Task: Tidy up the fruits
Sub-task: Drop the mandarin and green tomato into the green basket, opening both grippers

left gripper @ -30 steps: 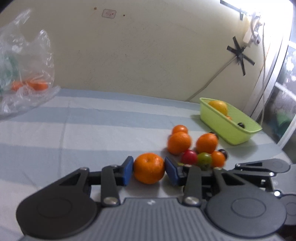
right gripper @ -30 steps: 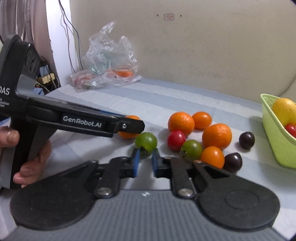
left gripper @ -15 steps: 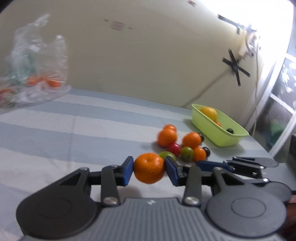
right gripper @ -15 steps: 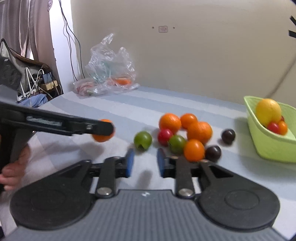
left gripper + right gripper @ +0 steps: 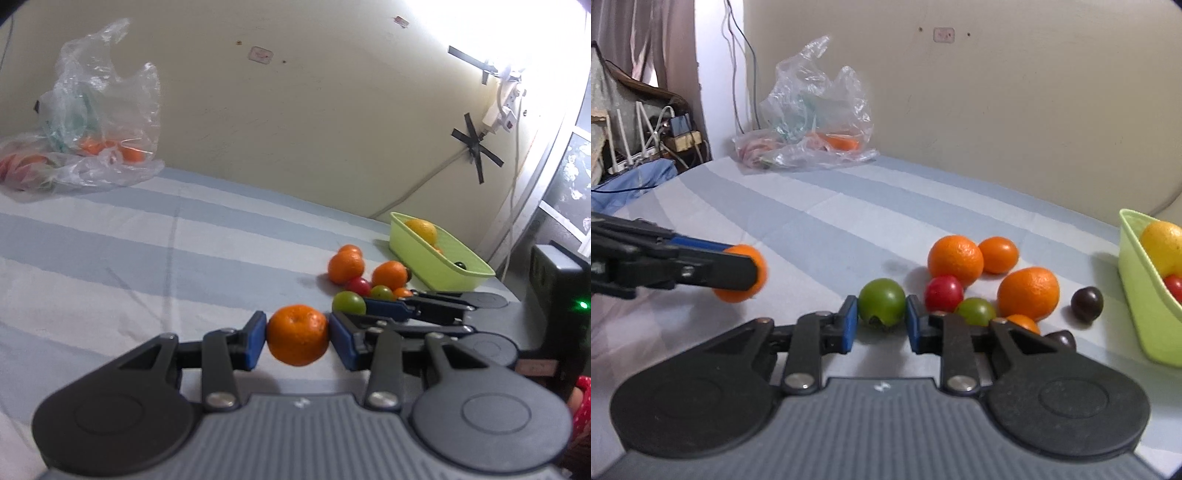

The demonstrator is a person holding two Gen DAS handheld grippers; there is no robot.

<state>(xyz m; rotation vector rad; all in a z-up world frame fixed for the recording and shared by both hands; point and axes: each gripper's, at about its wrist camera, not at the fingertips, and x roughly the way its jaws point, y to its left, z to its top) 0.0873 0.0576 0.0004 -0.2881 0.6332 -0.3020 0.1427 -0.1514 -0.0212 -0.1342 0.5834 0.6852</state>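
My left gripper (image 5: 297, 340) is shut on an orange mandarin (image 5: 297, 339) and holds it above the striped cloth; it shows from the side in the right wrist view (image 5: 740, 274). My right gripper (image 5: 881, 320) is open, its blue pads on either side of a green tomato (image 5: 882, 302) that rests on the cloth, with small gaps. More mandarins (image 5: 955, 260), a red tomato (image 5: 943, 293), a green one (image 5: 977, 312) and dark ones (image 5: 1086, 303) lie just right of it. A lime-green basket (image 5: 1141, 291) at the right holds a yellow fruit (image 5: 1161, 245).
A clear plastic bag (image 5: 92, 136) with more fruit lies at the far left by the wall. A black device with a green light (image 5: 561, 295) stands at the right edge. Cables and clutter (image 5: 646, 144) sit beyond the cloth's left end.
My left gripper lifted the mandarin and pulled back left. My right gripper opened wider and moved forward around the green tomato.
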